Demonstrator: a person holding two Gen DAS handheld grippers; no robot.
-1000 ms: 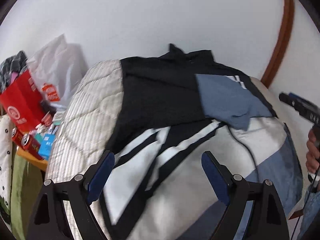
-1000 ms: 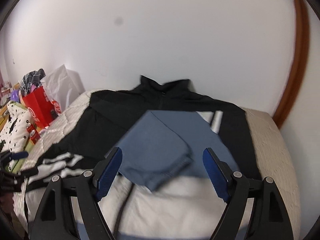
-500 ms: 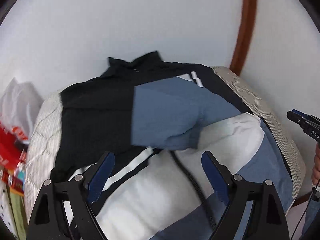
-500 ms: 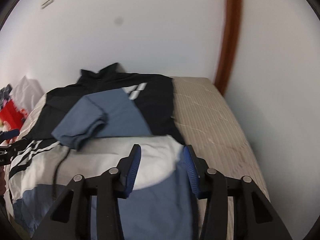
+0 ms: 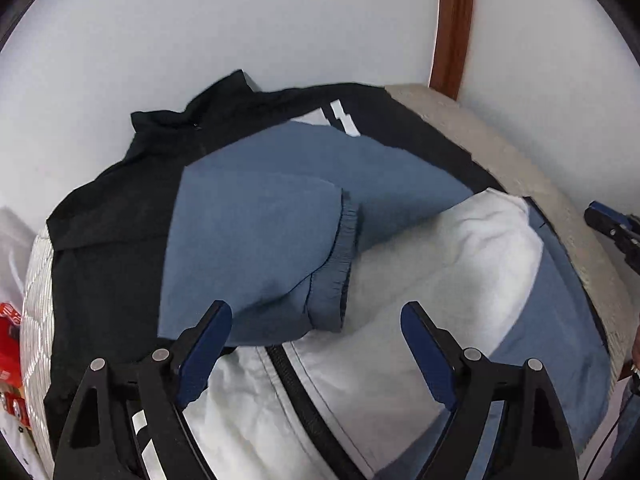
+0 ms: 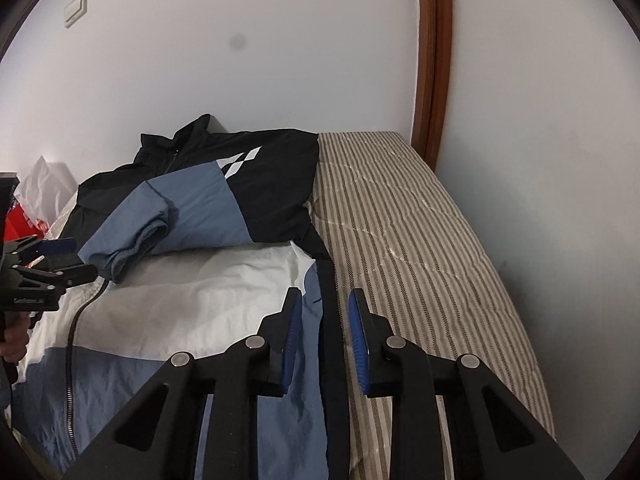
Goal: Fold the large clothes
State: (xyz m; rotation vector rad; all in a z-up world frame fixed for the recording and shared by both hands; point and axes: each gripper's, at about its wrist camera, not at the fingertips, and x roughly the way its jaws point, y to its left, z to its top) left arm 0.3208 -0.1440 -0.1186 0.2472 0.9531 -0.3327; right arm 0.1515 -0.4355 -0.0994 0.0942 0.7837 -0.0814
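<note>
A black, blue and white zip jacket [image 5: 420, 264] lies flat on a striped bed, collar at the wall. Its blue sleeve [image 5: 256, 248] is folded across the chest, cuff near the zip. My left gripper [image 5: 316, 332] is open and empty, just above the sleeve's cuff end. In the right wrist view the jacket [image 6: 192, 304] fills the left half of the bed. My right gripper [image 6: 322, 328] is partly open, its jaws standing either side of the jacket's dark right edge near the hem, with a gap on both sides. The left gripper [image 6: 60, 258] shows at the left edge.
The striped bed cover [image 6: 424, 248] is bare to the right of the jacket, up to the white wall and a brown wooden frame [image 6: 434, 52]. A white bag [image 6: 44, 188] and red packaging [image 6: 20, 220] sit past the bed's left side.
My left gripper swung right, from the left striped sleeve to the folded blue sleeve. My right gripper moved right to the jacket's right edge and narrowed from wide open to partly open.
</note>
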